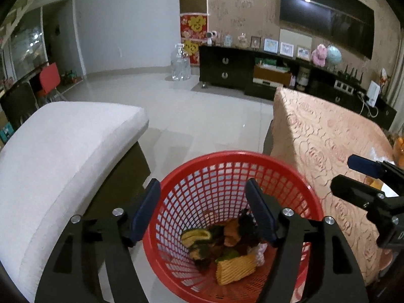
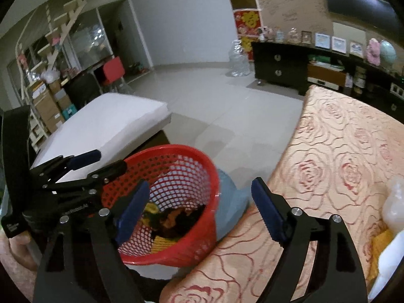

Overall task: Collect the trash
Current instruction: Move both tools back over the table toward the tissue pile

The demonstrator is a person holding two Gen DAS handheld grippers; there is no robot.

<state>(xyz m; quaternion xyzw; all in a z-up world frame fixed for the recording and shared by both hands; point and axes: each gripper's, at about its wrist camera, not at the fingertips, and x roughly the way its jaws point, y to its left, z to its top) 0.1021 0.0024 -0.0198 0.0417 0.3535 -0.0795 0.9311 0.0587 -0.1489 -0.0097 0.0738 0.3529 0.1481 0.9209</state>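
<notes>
My left gripper (image 1: 203, 212) and right gripper (image 2: 199, 209) both gape empty above the red basket (image 1: 290, 176), low in each frame. Trash (image 1: 234, 267) sits inside it. The table (image 2: 341, 151) edge crowds the rim; a careless swing could tip it.

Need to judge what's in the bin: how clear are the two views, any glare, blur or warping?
Left wrist: sharp on the bin and its trash; dim room, a lamp reflected on the TV, soft sheen on the floor; fisheye bends the table. Right wrist: slightly blurred; the bin is partly hidden by the tongs, its inside dark.
</notes>
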